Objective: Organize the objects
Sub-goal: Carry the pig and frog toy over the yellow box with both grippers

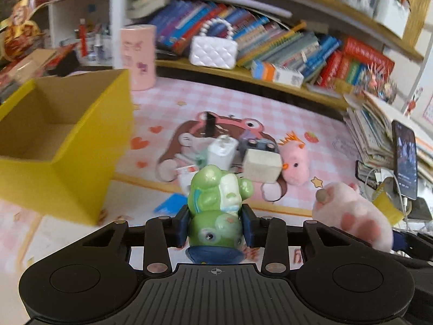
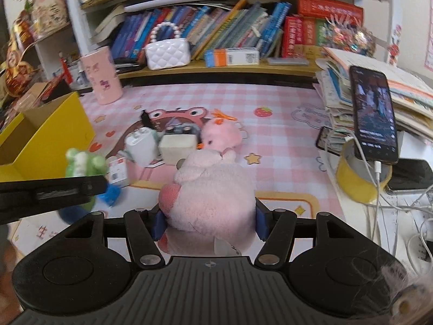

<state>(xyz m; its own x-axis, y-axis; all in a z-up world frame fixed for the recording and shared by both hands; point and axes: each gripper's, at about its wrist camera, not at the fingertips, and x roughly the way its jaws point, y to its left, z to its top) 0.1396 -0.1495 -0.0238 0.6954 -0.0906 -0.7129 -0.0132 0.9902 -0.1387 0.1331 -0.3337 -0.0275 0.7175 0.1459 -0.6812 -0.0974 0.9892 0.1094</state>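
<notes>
My left gripper (image 1: 215, 223) is shut on a green frog figurine (image 1: 216, 203), which hangs upside down above the pink checked mat (image 1: 270, 108). An open yellow cardboard box (image 1: 67, 149) stands to its left. My right gripper (image 2: 209, 218) is shut on a large pink plush toy (image 2: 213, 189), also visible in the left wrist view as the pink plush (image 1: 354, 216). The left gripper's side (image 2: 48, 189) and the frog (image 2: 84, 165) show at the left of the right wrist view. On the mat lie a white charger (image 1: 222, 150), a beige block (image 1: 261, 166) and a small pink plush (image 1: 295, 165).
A pink cylinder (image 1: 139, 57) stands behind the box. A white quilted purse (image 1: 213, 51) and rows of books fill the shelf. At right, a phone (image 2: 373, 119) leans on a paper stack above a yellow tape roll (image 2: 360, 181) with cables. A blue scrap (image 1: 173, 201) lies on the mat.
</notes>
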